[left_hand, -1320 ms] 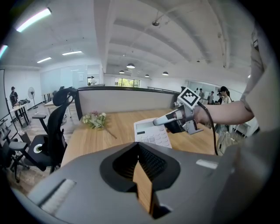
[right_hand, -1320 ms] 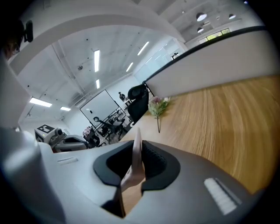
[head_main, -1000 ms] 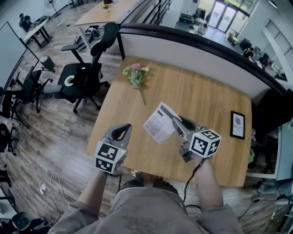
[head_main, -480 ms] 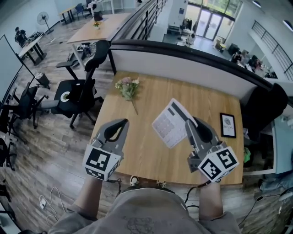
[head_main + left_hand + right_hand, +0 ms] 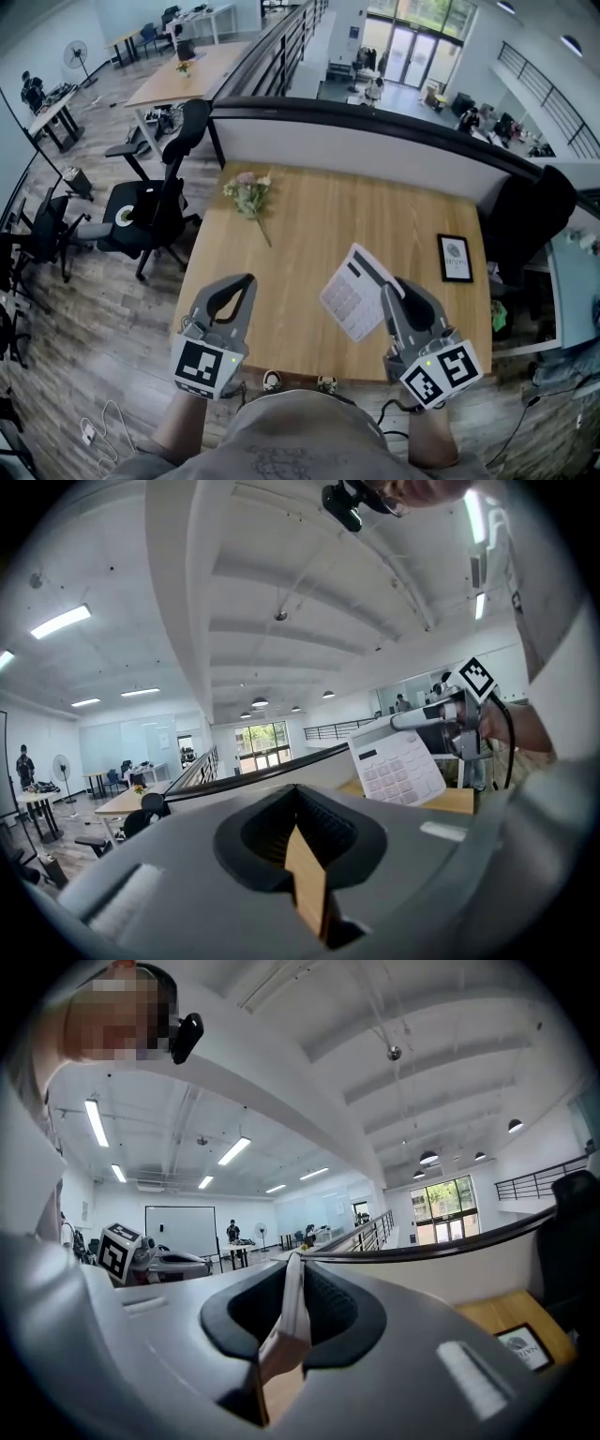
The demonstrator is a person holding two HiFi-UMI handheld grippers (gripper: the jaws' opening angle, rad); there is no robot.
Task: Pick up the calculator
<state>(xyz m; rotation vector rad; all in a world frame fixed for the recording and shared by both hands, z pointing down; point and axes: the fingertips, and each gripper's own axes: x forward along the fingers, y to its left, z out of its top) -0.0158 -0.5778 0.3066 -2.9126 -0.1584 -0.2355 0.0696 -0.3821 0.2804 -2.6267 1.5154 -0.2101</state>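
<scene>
The white calculator (image 5: 354, 295) hangs tilted above the wooden table (image 5: 309, 216), clear of its surface. My right gripper (image 5: 392, 281) is shut on its right edge. In the right gripper view the calculator (image 5: 292, 1312) stands edge-on between the black pads of the right gripper (image 5: 292, 1288). The left gripper view shows the calculator (image 5: 398, 766) keys-forward, held by the right gripper (image 5: 427, 721). My left gripper (image 5: 246, 279) hovers over the table's front left, its fingers meeting with nothing between them. The left gripper (image 5: 300, 829) shows only a thin slit between its pads.
A bunch of flowers (image 5: 246, 192) lies at the table's far left. A framed picture (image 5: 456, 258) lies near the right edge. A black office chair (image 5: 155, 202) stands left of the table, and a low partition wall (image 5: 375, 141) runs behind it.
Both grippers have risen from the table. The calculator came up with the right gripper and now hangs nearer the table's front right.
</scene>
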